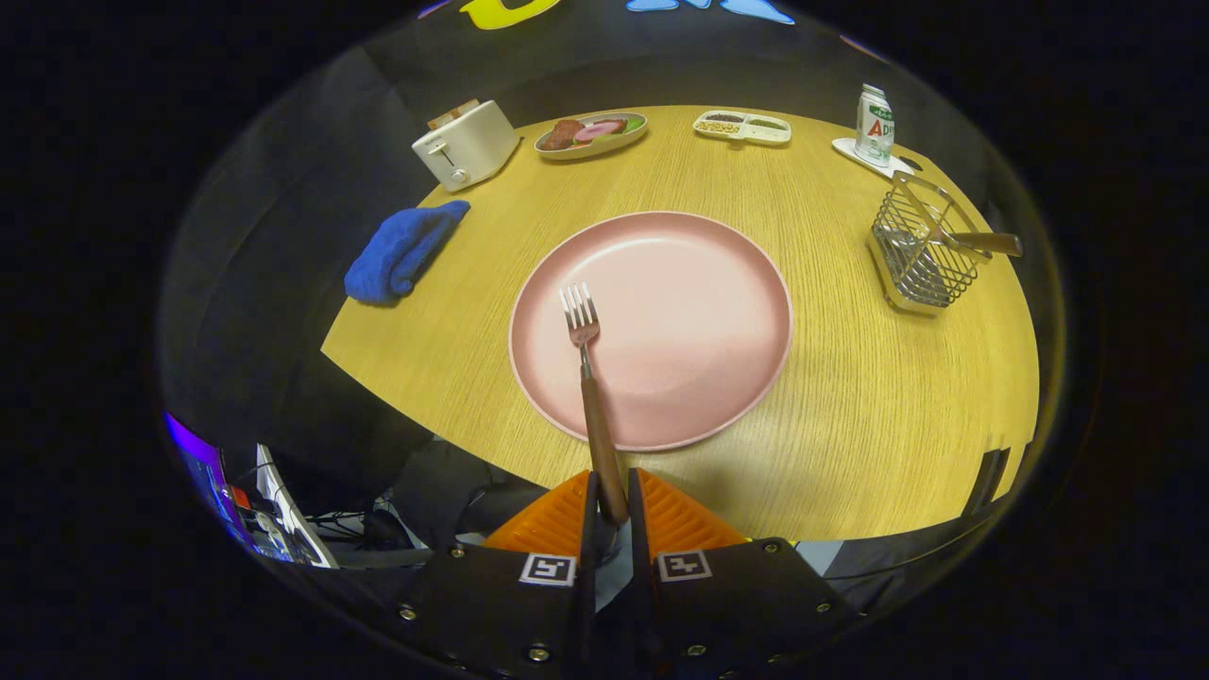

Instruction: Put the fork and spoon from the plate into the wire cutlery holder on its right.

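Observation:
My gripper is shut on the wooden handle of the fork. The fork points forward from between the fingers, and its metal tines hang over the left part of the pink plate. The plate lies bare on the wooden table just ahead of the fingers. To the plate's right stands the wire cutlery holder, and a wooden-handled utensil, its head hidden in the basket, leans out of it to the right.
Left of the plate lies a blue cloth. At the back stand a white toaster, a dish of food, a divided white tray and a drink carton. The table's near edge runs just before the fingers.

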`<control>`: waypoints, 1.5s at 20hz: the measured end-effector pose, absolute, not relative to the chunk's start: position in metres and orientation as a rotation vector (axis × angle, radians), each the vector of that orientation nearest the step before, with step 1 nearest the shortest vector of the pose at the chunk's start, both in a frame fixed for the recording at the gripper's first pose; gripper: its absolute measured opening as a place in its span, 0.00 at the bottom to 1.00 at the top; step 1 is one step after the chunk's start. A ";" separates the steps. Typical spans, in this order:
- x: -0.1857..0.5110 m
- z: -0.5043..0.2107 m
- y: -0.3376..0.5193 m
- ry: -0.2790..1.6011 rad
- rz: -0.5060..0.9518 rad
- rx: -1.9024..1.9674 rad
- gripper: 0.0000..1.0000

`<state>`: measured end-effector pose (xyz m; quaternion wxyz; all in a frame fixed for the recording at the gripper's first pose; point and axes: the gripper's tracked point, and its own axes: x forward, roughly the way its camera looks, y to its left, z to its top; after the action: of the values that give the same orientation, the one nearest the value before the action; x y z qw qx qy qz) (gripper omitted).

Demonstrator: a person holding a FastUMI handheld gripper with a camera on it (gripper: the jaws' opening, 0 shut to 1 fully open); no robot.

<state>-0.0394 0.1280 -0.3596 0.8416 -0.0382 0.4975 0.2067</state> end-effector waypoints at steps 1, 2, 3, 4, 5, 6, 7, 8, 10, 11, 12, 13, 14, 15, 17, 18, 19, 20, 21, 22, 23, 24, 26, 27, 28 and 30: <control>-0.038 -0.361 0.129 1.056 0.439 -0.081 0.17; -0.037 -0.362 0.130 1.057 0.442 -0.081 0.17; -0.037 -0.363 0.131 1.060 0.445 -0.085 0.17; -0.037 -0.365 0.131 1.067 0.450 -0.088 0.17; -0.038 -0.367 0.132 1.075 0.454 -0.090 0.17; -0.038 -0.368 0.134 1.079 0.458 -0.086 0.17; -0.039 -0.363 0.134 1.079 0.462 -0.075 0.17; -0.041 -0.361 0.132 1.082 0.458 -0.068 0.13; -0.039 -0.369 0.134 1.090 0.464 -0.057 0.12; -0.038 -0.365 0.134 1.083 0.458 -0.042 0.12; -0.038 -0.370 0.135 1.088 0.460 -0.033 0.05; -0.040 -0.368 0.136 1.091 0.466 -0.024 0.05; -0.040 -0.366 0.137 1.090 0.472 -0.008 0.05; -0.040 -0.363 0.138 1.089 0.475 0.022 0.05; -0.039 -0.359 0.139 1.086 0.474 0.069 0.05; -0.038 -0.357 0.138 1.082 0.471 0.082 0.05; -0.037 -0.355 0.138 1.077 0.470 0.092 0.05; -0.036 -0.352 0.137 1.073 0.470 0.099 0.04; -0.034 -0.350 0.136 1.068 0.470 0.100 0.05; -0.033 -0.348 0.134 1.063 0.469 0.101 0.04; -0.032 -0.346 0.133 1.059 0.469 0.102 0.05; -0.031 -0.344 0.132 1.055 0.467 0.105 0.05; -0.029 -0.340 0.131 1.046 0.465 0.112 0.04; -0.026 -0.337 0.128 1.040 0.467 0.109 0.05; -0.024 -0.335 0.126 1.035 0.466 0.107 0.04; -0.021 -0.331 0.122 1.027 0.464 0.112 0.04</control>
<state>-0.0210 0.1224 -0.3308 0.8439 0.0532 0.4866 0.2196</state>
